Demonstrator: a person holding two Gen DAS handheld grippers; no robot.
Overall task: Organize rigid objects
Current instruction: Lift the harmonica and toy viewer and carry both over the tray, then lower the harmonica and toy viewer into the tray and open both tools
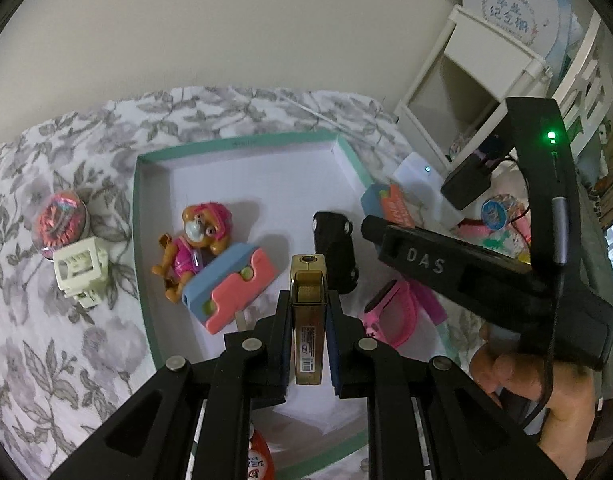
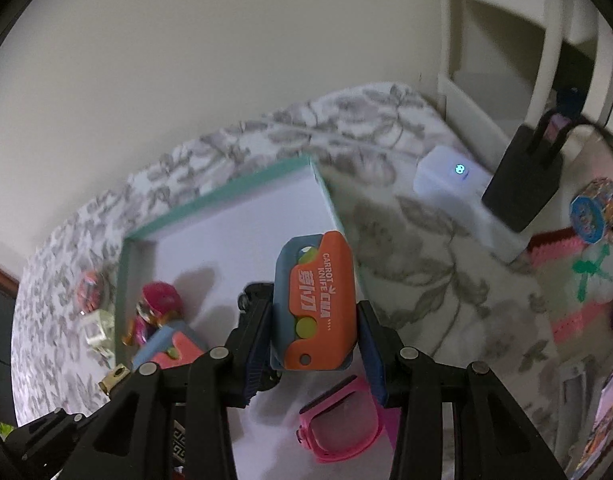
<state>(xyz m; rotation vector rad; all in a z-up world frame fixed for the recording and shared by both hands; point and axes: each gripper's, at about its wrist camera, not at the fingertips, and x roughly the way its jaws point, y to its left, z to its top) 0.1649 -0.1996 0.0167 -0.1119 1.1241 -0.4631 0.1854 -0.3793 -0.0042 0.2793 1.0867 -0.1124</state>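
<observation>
My left gripper (image 1: 308,304) is shut on a gold lighter (image 1: 307,316) and holds it above the white tray with a green rim (image 1: 242,145). In the tray lie a pink toy dog (image 1: 194,244), a pink-and-blue carrot knife (image 1: 230,292), a black toy car (image 1: 335,256) and a pink watch (image 1: 390,314). My right gripper (image 2: 314,336) is shut on an orange-and-blue carrot knife (image 2: 312,304), held above the tray's right rim (image 2: 330,204). The right gripper also shows in the left wrist view (image 1: 386,216).
A cream plastic toy (image 1: 80,272) and a round pink capsule (image 1: 60,220) lie on the floral cloth left of the tray. A white charger box (image 2: 454,184), a black adapter (image 2: 522,184) and a white shelf (image 1: 466,80) stand at the right.
</observation>
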